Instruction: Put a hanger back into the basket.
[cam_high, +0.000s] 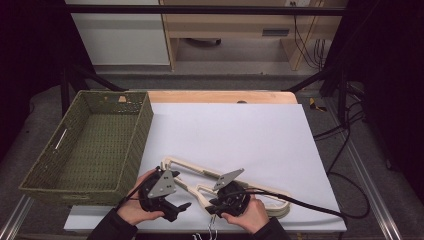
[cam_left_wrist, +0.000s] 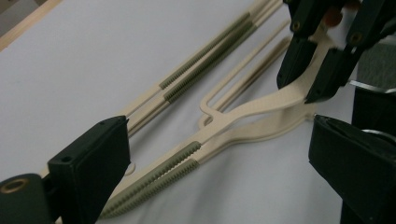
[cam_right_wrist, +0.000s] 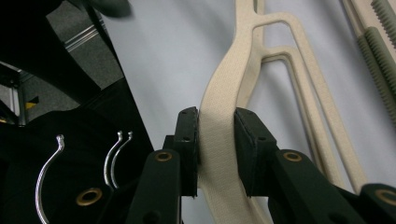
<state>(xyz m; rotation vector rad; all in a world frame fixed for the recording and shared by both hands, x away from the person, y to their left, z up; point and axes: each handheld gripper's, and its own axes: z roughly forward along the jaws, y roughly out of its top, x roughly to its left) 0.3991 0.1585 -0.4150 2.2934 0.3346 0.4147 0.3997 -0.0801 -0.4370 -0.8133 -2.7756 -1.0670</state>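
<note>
Cream plastic hangers (cam_high: 200, 172) with green ribbed grips lie stacked on the white sheet near its front edge. My right gripper (cam_right_wrist: 217, 135) is shut on the neck of the top hanger (cam_right_wrist: 224, 93), whose neck is raised a little off the hanger below. The left gripper view shows that grip at its upper right, the right gripper (cam_left_wrist: 317, 70) pinching the cream neck (cam_left_wrist: 261, 105). My left gripper (cam_left_wrist: 217, 125) is open, its jaws wide apart on either side of the hangers' shoulder with the ribbed grip (cam_left_wrist: 159, 175) between them. In the high view the left gripper (cam_high: 179, 207) sits just left of the right gripper (cam_high: 212, 204).
A green woven basket (cam_high: 142, 135) stands at the left, touching the white sheet (cam_high: 240, 135). Metal hanger hooks (cam_right_wrist: 114, 158) hang past the table's front edge. A black cable (cam_high: 310, 205) trails right from my right gripper. The wooden table edge (cam_high: 220, 96) runs along the back.
</note>
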